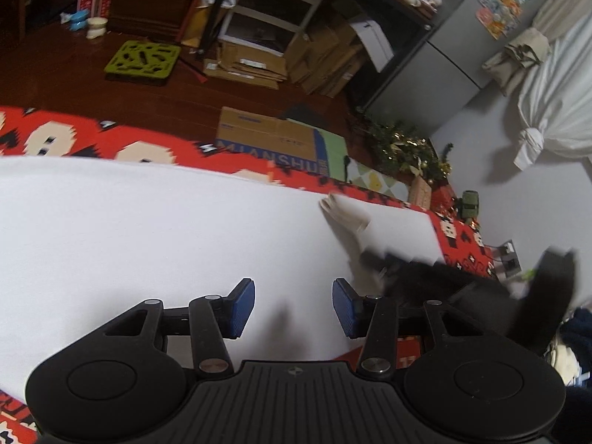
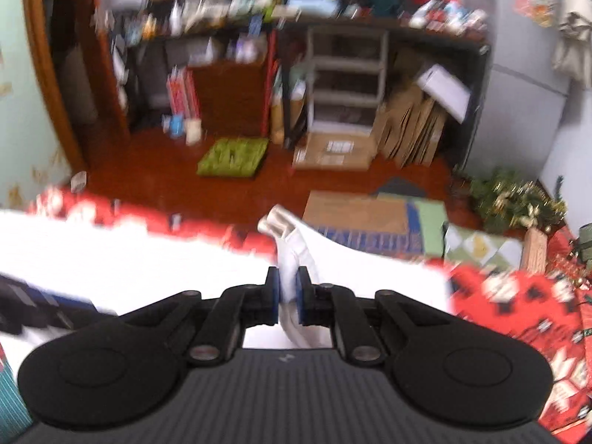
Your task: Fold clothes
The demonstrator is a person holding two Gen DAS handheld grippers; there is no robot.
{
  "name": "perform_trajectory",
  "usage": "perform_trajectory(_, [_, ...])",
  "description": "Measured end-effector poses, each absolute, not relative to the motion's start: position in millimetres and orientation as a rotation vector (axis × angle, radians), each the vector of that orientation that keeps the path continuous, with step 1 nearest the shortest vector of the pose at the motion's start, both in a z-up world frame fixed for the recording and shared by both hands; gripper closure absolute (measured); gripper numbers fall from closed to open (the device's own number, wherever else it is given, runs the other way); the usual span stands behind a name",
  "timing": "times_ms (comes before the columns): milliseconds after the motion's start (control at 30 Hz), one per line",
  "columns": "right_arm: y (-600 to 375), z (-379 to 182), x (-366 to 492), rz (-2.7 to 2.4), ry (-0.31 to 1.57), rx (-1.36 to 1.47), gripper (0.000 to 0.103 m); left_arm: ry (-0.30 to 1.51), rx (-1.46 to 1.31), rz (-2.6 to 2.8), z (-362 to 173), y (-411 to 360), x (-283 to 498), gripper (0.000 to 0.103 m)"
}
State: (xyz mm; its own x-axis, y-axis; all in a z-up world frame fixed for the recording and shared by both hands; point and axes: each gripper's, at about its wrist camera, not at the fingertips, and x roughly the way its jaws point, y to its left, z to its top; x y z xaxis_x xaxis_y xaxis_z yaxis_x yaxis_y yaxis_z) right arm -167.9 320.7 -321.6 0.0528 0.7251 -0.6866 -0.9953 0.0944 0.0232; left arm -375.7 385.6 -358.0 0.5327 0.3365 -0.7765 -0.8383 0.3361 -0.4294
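A white garment (image 1: 129, 229) lies spread flat over a red patterned blanket (image 1: 122, 148). My left gripper (image 1: 293, 307) hovers just above the garment's near part. Its blue pads (image 1: 242, 305) stand well apart and it is open with nothing between them. My right gripper (image 2: 288, 292) is shut on a bunched fold of the white garment (image 2: 290, 248), and that fold rises off the surface with a cuff-like end (image 2: 275, 222) sticking up. In the left wrist view the right gripper (image 1: 384, 262) is a dark blur at the right, with the lifted fold (image 1: 344, 214) above it.
Beyond the blanket's far edge is a dark wooden floor with a flattened cardboard box (image 1: 266, 140), a green mat (image 1: 142, 61) and stacked cartons (image 1: 325, 59) under shelves. Christmas greenery (image 1: 407, 151) and a grey fridge (image 1: 444, 66) stand at the right. A white curtain (image 1: 547, 111) hangs far right.
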Motion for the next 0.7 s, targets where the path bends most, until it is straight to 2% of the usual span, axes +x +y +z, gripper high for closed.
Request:
perform_trajectory(133, [337.6,-368.0,-208.1,1.399,0.665,-0.656,0.091,0.607,-0.966,0.813,-362.6,391.6,-382.6,0.058])
perform_trajectory(200, [335.3,-371.3,-224.1,1.417,0.65,-0.672,0.079,0.589,-0.976,0.785,-363.5,396.1,-378.8,0.058])
perform_trajectory(267, [327.1,-368.3,-235.5,1.462,0.648,-0.646,0.072,0.573,-0.989,0.753,-365.5,402.5,-372.7,0.057])
perform_trajectory(400, [323.4,-356.2,-254.2,1.497,0.656,-0.634,0.073,0.564,-1.017,0.704,-374.4,420.0,-353.6,0.055])
perform_trajectory(567, [315.7,-346.5,-236.7,1.416,0.68,-0.581,0.073,0.566,-1.03,0.704,-380.3,430.3,-343.7,0.056])
perform_trajectory(633, [325.0,-354.3,-225.8,1.408,0.714,-0.572,0.075,0.575,-1.033,0.707,-382.9,430.9,-344.4,0.056])
perform_trajectory(700, [334.3,-362.2,-215.0,1.399,0.747,-0.563,0.097,0.592,-1.032,0.708,-384.9,430.2,-345.8,0.056])
